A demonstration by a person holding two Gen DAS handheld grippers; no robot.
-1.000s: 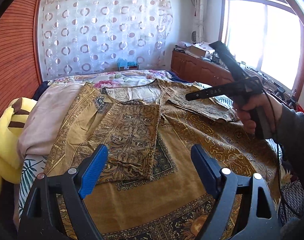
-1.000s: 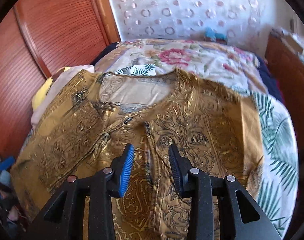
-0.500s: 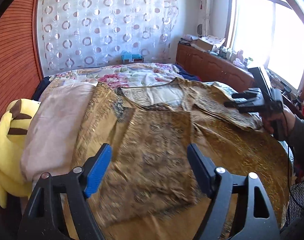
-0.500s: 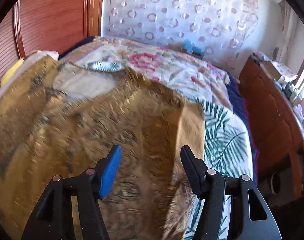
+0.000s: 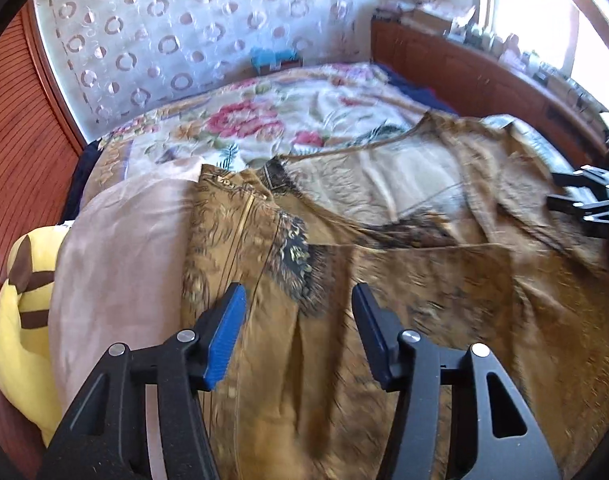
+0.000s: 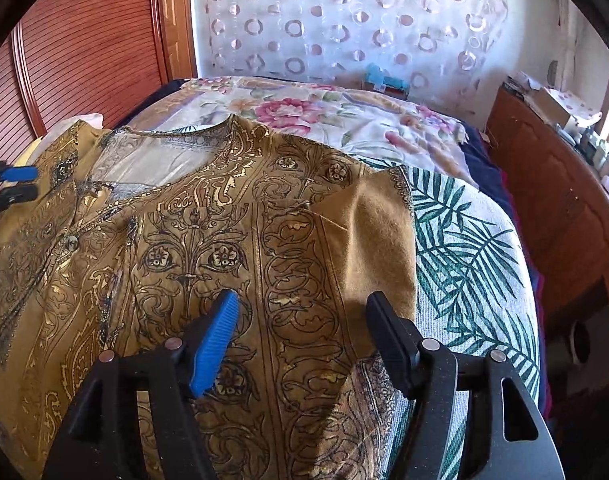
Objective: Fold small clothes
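Observation:
A mustard-gold patterned tunic [image 6: 208,216] lies spread on the bed, neckline toward the far curtain; the left wrist view shows it blurred [image 5: 424,280]. My left gripper [image 5: 297,296] hovers over its left shoulder beside the collar. Its jaws are closing, with cloth below them but nothing pinched. It also appears at the left edge of the right wrist view [image 6: 24,184]. My right gripper [image 6: 302,298] is above the tunic's right side by the short sleeve [image 6: 376,232]. Its jaws are opening and hold nothing. It shows small at the right edge [image 5: 558,189].
A pale pink cloth [image 5: 120,260] and a yellow plush toy [image 5: 20,320] lie left of the tunic. Beyond it is a floral bedspread [image 5: 264,120], and a palm-leaf sheet [image 6: 464,248] is on the right. A wooden cabinet [image 6: 552,200] and a slatted wardrobe door [image 6: 84,52] flank the bed.
My left gripper has moved forward to the tunic's left shoulder and its jaws have narrowed. My right gripper has shifted to the right sleeve side and its jaws have widened.

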